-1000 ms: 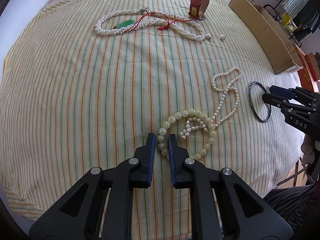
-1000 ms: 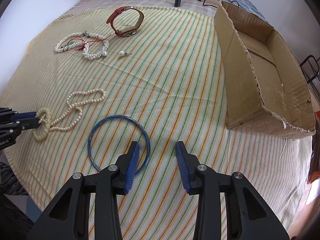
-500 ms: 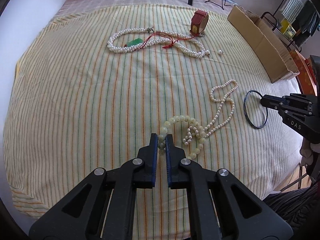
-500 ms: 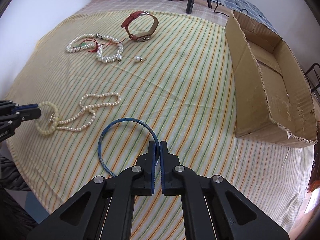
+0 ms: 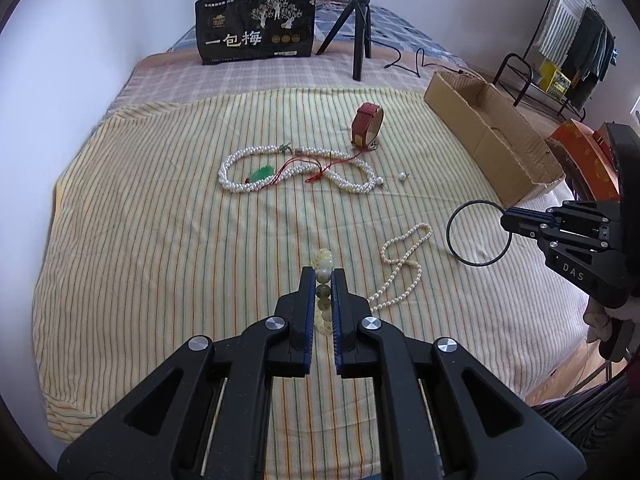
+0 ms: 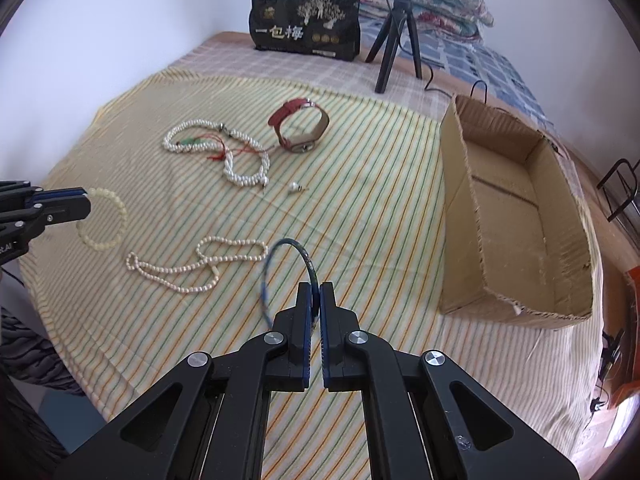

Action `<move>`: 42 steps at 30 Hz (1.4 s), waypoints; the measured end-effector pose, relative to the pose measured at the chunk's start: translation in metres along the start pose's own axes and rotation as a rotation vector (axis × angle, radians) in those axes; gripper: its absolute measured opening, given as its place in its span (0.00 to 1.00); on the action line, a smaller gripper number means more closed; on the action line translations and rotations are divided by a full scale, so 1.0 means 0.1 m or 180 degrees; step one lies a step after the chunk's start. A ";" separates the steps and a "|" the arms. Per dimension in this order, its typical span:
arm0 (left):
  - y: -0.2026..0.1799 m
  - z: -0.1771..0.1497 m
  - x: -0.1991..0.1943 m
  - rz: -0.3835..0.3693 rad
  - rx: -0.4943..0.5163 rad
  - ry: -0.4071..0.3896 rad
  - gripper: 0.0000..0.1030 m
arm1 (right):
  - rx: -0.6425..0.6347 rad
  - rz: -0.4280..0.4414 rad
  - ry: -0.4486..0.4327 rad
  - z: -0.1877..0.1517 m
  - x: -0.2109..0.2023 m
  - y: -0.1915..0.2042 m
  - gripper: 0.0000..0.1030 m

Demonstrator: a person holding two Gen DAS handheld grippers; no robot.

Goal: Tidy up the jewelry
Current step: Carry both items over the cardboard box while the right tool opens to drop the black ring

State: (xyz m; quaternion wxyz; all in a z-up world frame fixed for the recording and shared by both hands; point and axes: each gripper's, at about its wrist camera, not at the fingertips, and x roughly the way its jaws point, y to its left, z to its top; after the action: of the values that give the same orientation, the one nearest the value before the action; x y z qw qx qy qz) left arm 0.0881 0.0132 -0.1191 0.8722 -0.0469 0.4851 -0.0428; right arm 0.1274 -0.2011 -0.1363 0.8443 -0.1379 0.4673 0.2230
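My left gripper (image 5: 323, 276) is shut on a pale bead bracelet (image 5: 323, 258) and holds it above the striped cloth; the bracelet hangs from it in the right wrist view (image 6: 105, 218). My right gripper (image 6: 316, 294) is shut on a thin blue bangle (image 6: 285, 258), lifted off the cloth; it also shows in the left wrist view (image 5: 476, 234). A small pearl necklace (image 6: 192, 262) lies on the cloth between the grippers. An open cardboard box (image 6: 516, 216) stands at the right.
A long pearl strand with a green pendant and red cord (image 5: 296, 170), a red-strap watch (image 5: 366, 126) and a single pearl earring (image 5: 402, 176) lie farther back. A black bag (image 5: 256, 26) and a tripod (image 5: 360, 32) stand beyond the cloth.
Both grippers have risen off the cloth with their items: the left lifted the bead bracelet free of the small pearl necklace, the right lifted the bangle it closed on.
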 end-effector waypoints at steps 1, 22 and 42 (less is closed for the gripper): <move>0.00 0.02 -0.03 -0.0005 -0.0002 -0.0029 0.05 | 0.0012 0.0002 -0.0031 0.02 -0.03 -0.01 0.02; -0.73 0.66 -0.25 -0.0338 0.0340 -0.0428 0.05 | 0.0332 -0.0101 -0.0589 0.21 -0.61 -0.54 0.02; -2.04 1.35 0.29 -0.0691 0.0828 -0.0525 0.05 | 0.0516 -0.0560 -0.0697 0.51 -0.51 -1.73 0.02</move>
State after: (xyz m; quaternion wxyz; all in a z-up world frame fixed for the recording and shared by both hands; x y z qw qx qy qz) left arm 0.2118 -0.1867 -0.0476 0.8980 0.0109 0.3943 -0.1950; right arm 0.2278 -0.3405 -0.0620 0.9149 -0.0845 0.3750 0.1235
